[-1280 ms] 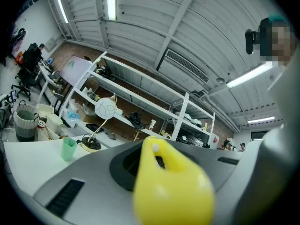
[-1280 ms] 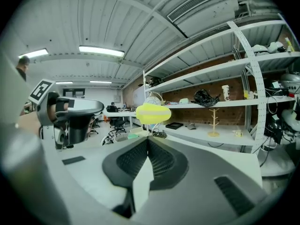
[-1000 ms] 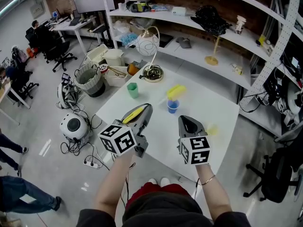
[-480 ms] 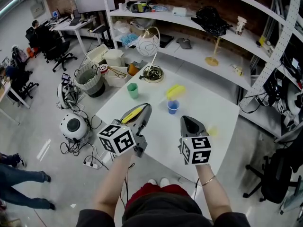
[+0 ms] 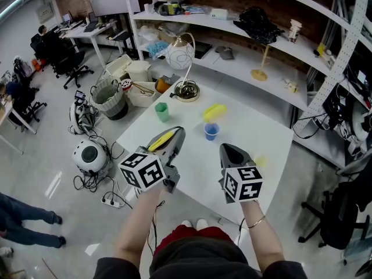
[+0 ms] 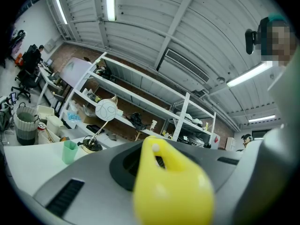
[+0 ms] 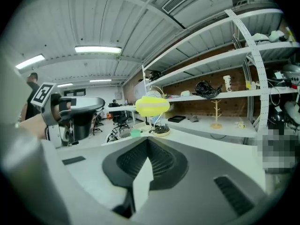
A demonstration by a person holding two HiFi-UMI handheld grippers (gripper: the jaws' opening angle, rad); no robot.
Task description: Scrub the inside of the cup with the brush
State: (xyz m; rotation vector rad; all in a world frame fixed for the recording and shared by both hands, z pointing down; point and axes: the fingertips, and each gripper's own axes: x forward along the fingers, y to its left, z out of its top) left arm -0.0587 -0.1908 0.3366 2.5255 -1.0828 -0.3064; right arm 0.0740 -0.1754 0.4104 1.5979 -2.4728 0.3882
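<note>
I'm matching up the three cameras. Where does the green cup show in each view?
Head view: green cup on the white table's far left part, below-left of the lamp base.
Left gripper view: lower left, just left of the lamp base.
Right gripper view: tiny, just below centre, left of the lamp base.
Shared landmark: the lamp.
</note>
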